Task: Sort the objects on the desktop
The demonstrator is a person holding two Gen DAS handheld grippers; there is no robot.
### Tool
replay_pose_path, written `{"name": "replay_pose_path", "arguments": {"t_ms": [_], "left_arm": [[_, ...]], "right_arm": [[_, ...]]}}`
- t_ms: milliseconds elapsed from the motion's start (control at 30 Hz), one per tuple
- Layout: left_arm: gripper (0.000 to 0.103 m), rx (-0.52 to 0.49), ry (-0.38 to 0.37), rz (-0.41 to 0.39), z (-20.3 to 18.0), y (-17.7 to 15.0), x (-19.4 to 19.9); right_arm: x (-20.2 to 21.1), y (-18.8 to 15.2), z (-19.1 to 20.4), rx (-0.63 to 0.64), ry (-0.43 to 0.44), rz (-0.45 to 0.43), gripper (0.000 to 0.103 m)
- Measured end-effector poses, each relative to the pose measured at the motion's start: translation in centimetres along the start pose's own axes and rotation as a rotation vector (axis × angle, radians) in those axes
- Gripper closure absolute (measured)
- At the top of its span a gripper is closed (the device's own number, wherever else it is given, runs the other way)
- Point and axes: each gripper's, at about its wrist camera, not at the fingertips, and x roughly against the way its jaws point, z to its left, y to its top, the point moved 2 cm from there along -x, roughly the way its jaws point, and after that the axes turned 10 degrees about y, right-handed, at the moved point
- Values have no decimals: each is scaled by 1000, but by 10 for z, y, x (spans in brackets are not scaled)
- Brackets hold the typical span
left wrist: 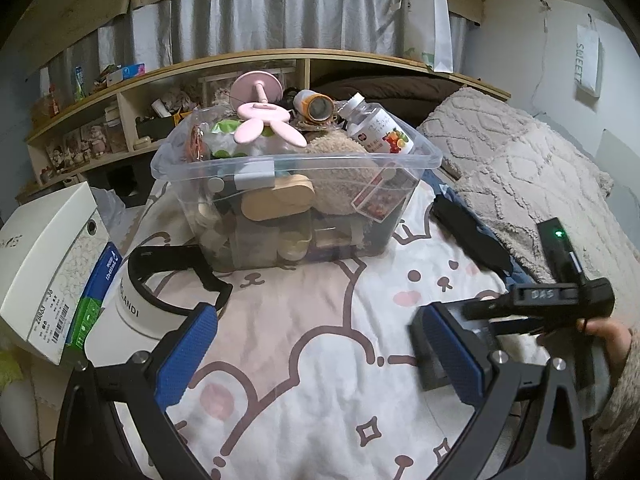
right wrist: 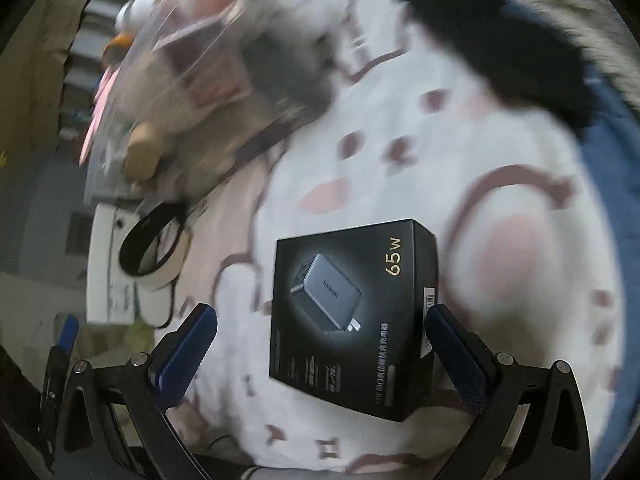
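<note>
A black 65 W charger box (right wrist: 352,320) lies on the white cartoon-print sheet (right wrist: 420,140) between the wide-open fingers of my right gripper (right wrist: 320,344); the right finger (right wrist: 456,344) is next to the box, and I cannot tell if it touches. The right wrist view is blurred. My left gripper (left wrist: 316,356) is open and empty above the sheet (left wrist: 320,320). The clear plastic bin (left wrist: 296,204), full of objects such as a pink stand (left wrist: 260,114) and a pill bottle (left wrist: 378,126), stands straight ahead. The right gripper's body (left wrist: 540,304) shows at the right.
A white mug with a black strap (left wrist: 136,308) and a white carton (left wrist: 52,272) stand at the left, close to the left finger. A black flat object (left wrist: 468,236) lies right of the bin. A beige blanket (left wrist: 520,168) lies at the right. Shelves (left wrist: 120,112) run behind.
</note>
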Motion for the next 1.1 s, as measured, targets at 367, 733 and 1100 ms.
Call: {"name": "replay_pose_path", "arguments": {"t_ms": [367,733,1100], "left_arm": [[0,-2,15,39,0,-4,-11],[0,0,25,67,3,-8,-21],[0,-65,26,66,-11,-8,-26]], "right_arm": [[-74,3,46,-24,301,88,0],[-58,32,63,113,188,24,0],[10,77,0,548,-792,-259,23]]}}
